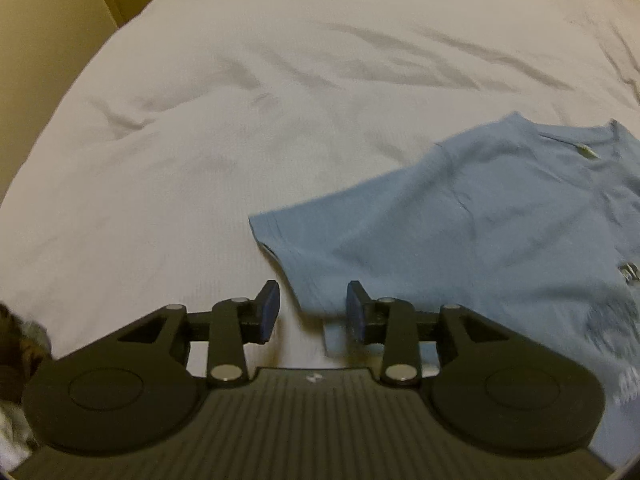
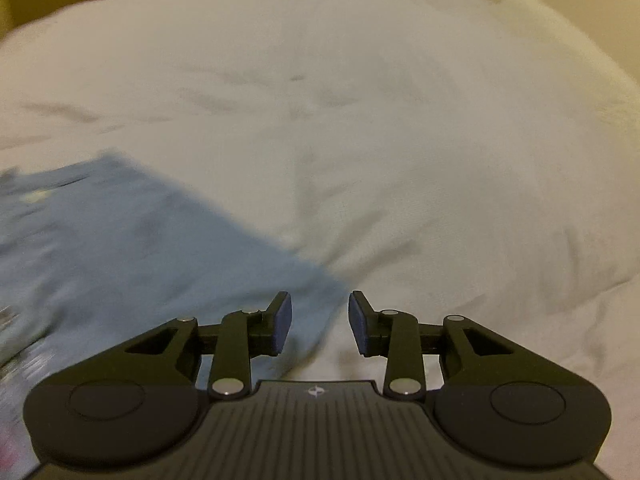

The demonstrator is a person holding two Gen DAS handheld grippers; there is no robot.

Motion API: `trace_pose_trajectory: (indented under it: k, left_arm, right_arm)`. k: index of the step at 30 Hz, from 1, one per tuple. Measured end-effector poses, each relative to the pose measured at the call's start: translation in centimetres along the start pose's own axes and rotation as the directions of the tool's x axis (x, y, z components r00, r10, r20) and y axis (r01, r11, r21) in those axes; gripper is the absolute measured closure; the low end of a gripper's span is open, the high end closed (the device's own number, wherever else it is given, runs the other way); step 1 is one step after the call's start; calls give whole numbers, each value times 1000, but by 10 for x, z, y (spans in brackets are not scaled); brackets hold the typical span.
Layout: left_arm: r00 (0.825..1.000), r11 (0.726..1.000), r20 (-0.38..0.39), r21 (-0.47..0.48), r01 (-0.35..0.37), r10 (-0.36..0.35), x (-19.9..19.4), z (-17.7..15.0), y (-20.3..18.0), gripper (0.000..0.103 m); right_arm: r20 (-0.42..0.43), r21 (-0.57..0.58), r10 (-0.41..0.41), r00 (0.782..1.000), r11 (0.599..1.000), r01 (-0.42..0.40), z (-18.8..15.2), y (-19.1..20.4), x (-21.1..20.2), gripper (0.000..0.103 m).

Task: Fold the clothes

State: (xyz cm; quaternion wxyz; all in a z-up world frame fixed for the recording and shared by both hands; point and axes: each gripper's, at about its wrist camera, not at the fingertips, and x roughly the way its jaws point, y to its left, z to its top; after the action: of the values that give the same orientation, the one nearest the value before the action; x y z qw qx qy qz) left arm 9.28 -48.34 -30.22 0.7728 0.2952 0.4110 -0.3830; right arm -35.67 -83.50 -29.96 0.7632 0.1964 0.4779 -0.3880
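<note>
Black linkages of the left tool fill the frame's bottom, blue pads spread, gripping nothing. Beyond lies a wrinkled white bed, with a yellowish wall at upper left. Right tool likewise spread and empty. Blue T-shirt lies flat, a sleeve hem between each tool's pads.

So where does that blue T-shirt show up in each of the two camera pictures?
Left wrist view: the blue T-shirt fills the right side, its sleeve reaching the open left gripper.
Right wrist view: it lies lower left, its edge by the open right gripper.
Shared landmark: the wrinkled white bedsheet under it.
</note>
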Motion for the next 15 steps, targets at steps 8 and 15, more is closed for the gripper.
trace_pose_trajectory:
  k: [8,15]
  left_arm:
    - [962,914,-3,310,261,-273,-82,-82,-92,62]
    - [858,639,-115,618,457,-501,-141,-166,-176,53]
  right_arm:
    - [-191,-200,250,949,937,-287,-91,44,-44,51]
    - [-208,-270,199,958,929,-252,-137,58,-80,51]
